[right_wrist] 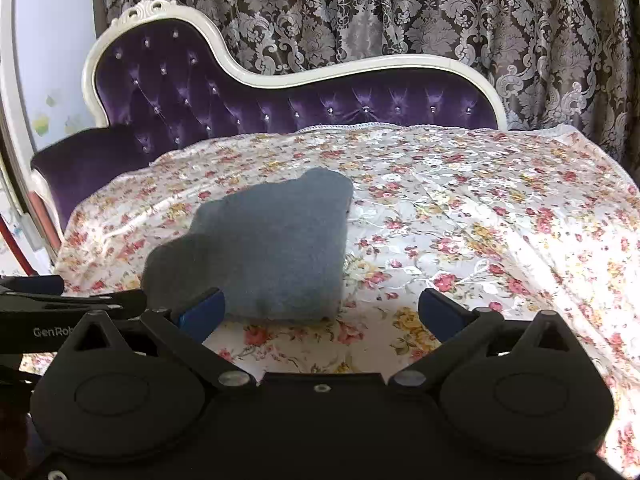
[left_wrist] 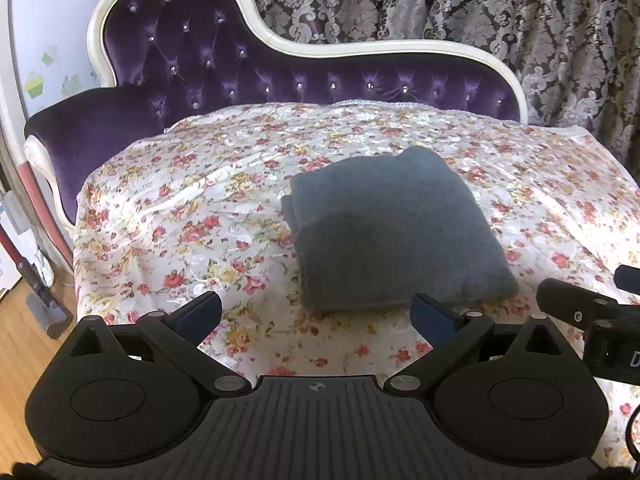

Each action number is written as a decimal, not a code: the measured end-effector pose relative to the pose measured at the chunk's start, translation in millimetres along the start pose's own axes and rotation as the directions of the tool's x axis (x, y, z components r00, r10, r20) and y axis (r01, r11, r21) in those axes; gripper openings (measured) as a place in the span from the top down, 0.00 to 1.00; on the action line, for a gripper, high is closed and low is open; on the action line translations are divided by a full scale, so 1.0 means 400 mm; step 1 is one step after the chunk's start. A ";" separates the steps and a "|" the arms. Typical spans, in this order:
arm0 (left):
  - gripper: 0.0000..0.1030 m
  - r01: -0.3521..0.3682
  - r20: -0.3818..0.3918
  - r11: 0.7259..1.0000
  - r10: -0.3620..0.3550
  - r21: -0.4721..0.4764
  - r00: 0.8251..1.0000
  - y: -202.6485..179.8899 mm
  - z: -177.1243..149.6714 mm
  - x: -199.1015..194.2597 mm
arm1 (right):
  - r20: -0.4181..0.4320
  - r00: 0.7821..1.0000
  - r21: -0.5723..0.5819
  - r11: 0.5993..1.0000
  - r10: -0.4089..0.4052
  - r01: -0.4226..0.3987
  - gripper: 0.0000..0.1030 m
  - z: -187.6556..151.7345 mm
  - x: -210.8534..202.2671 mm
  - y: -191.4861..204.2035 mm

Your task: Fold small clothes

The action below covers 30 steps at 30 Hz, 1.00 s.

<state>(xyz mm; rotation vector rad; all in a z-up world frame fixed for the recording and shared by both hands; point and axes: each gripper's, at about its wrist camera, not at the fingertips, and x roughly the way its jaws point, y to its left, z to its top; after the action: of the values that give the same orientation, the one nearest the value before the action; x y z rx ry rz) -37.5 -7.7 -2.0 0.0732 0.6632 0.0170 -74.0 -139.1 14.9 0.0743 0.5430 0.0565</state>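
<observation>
A dark grey knitted garment [left_wrist: 396,228] lies folded into a thick square on the floral cloth [left_wrist: 200,216]. My left gripper [left_wrist: 316,314] is open and empty, just in front of the garment's near edge, not touching it. In the right wrist view the same garment [right_wrist: 264,248] lies left of centre. My right gripper [right_wrist: 322,312] is open and empty, with its left finger close to the garment's near edge. The right gripper's body also shows at the right edge of the left wrist view [left_wrist: 592,312].
The floral cloth covers the seat of a purple tufted chaise [left_wrist: 224,64] with a cream carved frame. Patterned curtains [left_wrist: 520,12] hang behind. A wooden floor [left_wrist: 24,344] and a vacuum head [left_wrist: 44,308] lie to the left. The left gripper's body shows in the right wrist view [right_wrist: 60,304].
</observation>
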 end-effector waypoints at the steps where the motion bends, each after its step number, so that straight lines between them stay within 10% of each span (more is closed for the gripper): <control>1: 0.01 0.004 -0.005 1.000 -0.004 -0.001 1.000 0.001 -0.001 0.002 | -0.006 1.000 0.002 1.000 0.009 -0.009 0.01 -0.001 0.002 0.000; 30: 0.01 0.012 -0.080 1.000 -0.012 -0.005 0.997 -0.005 -0.030 0.036 | -0.088 0.995 0.047 0.998 0.040 -0.036 0.01 -0.019 0.035 0.000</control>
<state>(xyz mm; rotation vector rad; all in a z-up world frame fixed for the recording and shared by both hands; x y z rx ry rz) -33.8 -8.3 -20.4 0.0640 0.7436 0.0103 -66.0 -137.6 1.3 0.1271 0.6317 0.0851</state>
